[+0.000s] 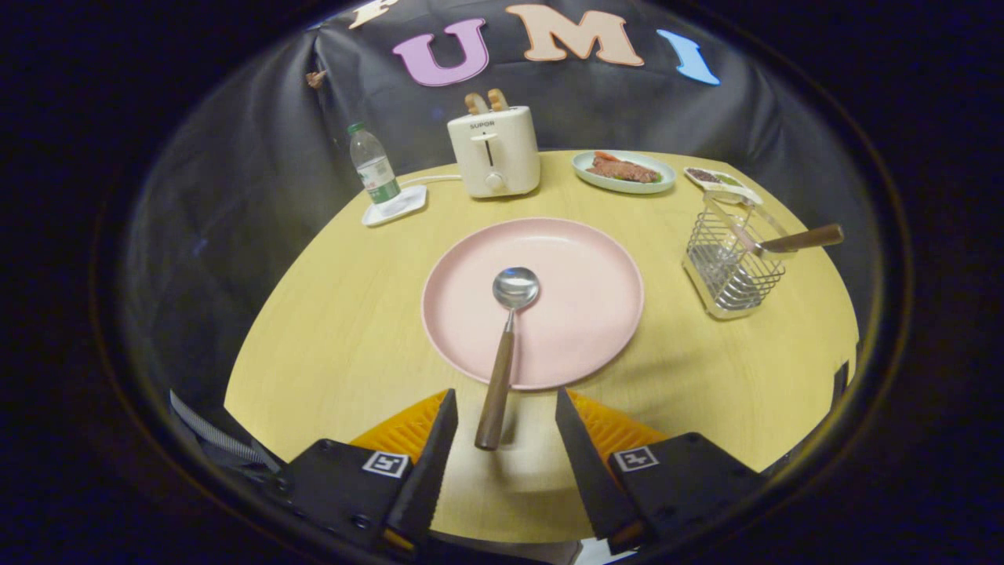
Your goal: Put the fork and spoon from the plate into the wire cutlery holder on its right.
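Gripper view: the fork (788,242) is mostly hidden. Just its wooden handle pokes out of the wire holder (731,267), tilted to the right; tines can't be made out behind the mesh. Holder is a square metal grid basket w/ thin wires, standing on the table (329,337) right of the plate (580,314). Far dishes are small & blurry: a pale plate w/ food (623,170) and a small tray (722,183) just behind the holder, contents unclear.

Gripper (506,424) is spread wide, nothing clamped. Fingers are ribbed, tapering to wedges. The spoon (506,345) lies w/ its shiny round bowl on the plate, wooden handle running over the near rim, its end between the fingertips w/o touching either.

Plate is round, matte pink, shallow rim. Table is light wood-grain w/ a curved edge. At the back: a cream toaster (494,151) w/ two slices up top, and a clear plastic bottle (374,166) on a white square coaster (394,205).
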Demonstrator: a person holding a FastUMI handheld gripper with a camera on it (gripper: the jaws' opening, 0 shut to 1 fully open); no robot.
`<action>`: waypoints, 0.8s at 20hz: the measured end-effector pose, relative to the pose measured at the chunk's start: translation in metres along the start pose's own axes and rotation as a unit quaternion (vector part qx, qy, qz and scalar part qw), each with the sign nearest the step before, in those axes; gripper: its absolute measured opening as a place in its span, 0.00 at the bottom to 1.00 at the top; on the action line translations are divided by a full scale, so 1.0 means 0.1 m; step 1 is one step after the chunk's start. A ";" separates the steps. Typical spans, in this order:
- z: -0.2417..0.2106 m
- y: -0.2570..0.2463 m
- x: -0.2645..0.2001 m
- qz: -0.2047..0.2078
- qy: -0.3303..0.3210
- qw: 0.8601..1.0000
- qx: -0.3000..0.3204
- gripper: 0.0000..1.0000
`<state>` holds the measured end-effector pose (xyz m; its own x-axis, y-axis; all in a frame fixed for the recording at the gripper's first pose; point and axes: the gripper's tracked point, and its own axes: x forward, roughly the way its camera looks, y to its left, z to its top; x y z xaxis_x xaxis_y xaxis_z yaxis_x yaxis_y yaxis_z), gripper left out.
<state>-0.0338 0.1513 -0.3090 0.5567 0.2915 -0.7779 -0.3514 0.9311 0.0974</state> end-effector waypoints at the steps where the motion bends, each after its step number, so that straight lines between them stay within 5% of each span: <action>1: 0.01 0.02 0.02 0.003 0.002 1.000 -0.001 0.74; 10: 0.01 -0.03 0.07 -0.006 0.017 1.000 0.006 0.14; 16: -0.01 -0.07 0.01 -0.007 0.021 1.000 -0.011 0.05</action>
<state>-0.0314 0.1445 -0.3114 0.5298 0.2692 -0.8043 -0.3604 0.9299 0.0739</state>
